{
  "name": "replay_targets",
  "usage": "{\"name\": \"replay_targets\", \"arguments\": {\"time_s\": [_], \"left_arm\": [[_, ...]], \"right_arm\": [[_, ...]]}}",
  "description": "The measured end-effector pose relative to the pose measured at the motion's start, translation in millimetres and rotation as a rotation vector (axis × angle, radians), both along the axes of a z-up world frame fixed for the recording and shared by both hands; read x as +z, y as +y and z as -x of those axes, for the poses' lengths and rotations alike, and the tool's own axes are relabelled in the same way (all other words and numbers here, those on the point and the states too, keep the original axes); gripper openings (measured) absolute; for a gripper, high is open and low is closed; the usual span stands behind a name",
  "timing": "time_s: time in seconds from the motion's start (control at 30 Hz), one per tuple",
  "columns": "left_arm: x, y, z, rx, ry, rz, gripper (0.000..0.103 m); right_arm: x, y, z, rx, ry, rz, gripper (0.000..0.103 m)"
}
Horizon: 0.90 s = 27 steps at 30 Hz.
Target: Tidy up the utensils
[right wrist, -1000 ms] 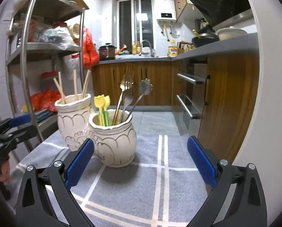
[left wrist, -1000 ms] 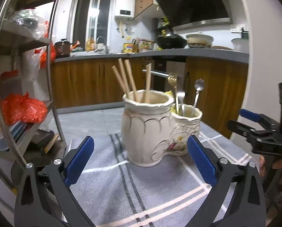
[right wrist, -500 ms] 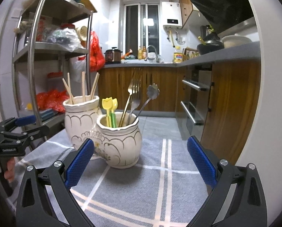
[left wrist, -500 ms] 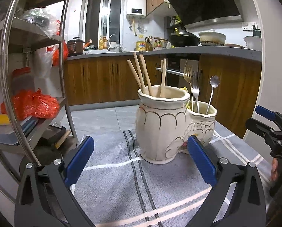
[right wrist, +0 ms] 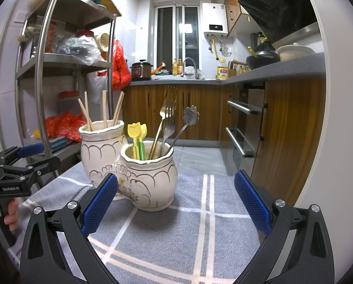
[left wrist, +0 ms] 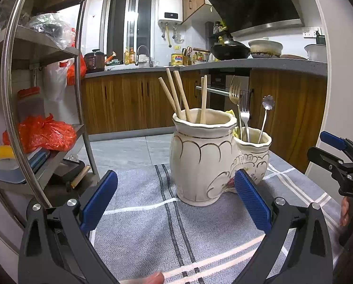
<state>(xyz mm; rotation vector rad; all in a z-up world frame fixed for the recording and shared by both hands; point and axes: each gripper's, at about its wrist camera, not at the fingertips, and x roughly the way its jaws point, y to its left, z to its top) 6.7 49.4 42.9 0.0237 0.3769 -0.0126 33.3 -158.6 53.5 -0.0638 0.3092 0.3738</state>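
Note:
A cream ceramic double holder stands on a grey striped cloth. Its taller pot holds several wooden chopsticks. The lower pot holds a gold fork, a silver fork, a flower-ended spoon and yellow-green picks. My left gripper is open and empty in front of the holder. My right gripper is open and empty too, near the lower pot. Each gripper shows in the other's view.
A steel shelf rack with red bags and boxes stands left of the table. Wooden kitchen cabinets, an oven and a white wall at the right bound the space. A hand grips the left tool's handle.
Both grippers have drawn back and risen slightly, so the holder sits a little lower and farther right in the left wrist view. Both stay open and empty.

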Motion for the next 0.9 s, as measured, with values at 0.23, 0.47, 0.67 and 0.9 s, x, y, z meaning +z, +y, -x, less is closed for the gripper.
{"name": "replay_targets", "arguments": {"time_s": [0.23,0.47,0.67,0.9], "left_arm": [[-0.2,0.2,0.1,0.002,-0.001,-0.003,0.097],[-0.6,0.6,-2.0,0.006,0.015,-0.002,0.097],[-0.7,0.3,-2.3,0.005,0.012,-0.010,0.097],[-1.3,-3.3,-3.3,0.018,0.015,-0.032,0.097]], "right_arm": [[0.1,-0.3,0.0,0.000,0.000,0.000,0.098],[0.4,0.1,-0.3,0.000,0.004,0.000,0.098],[-0.6,-0.1,-0.6,0.000,0.005,0.000,0.098],[-0.7,-0.2,-0.2,-0.001,0.001,-0.001,0.098]]}}
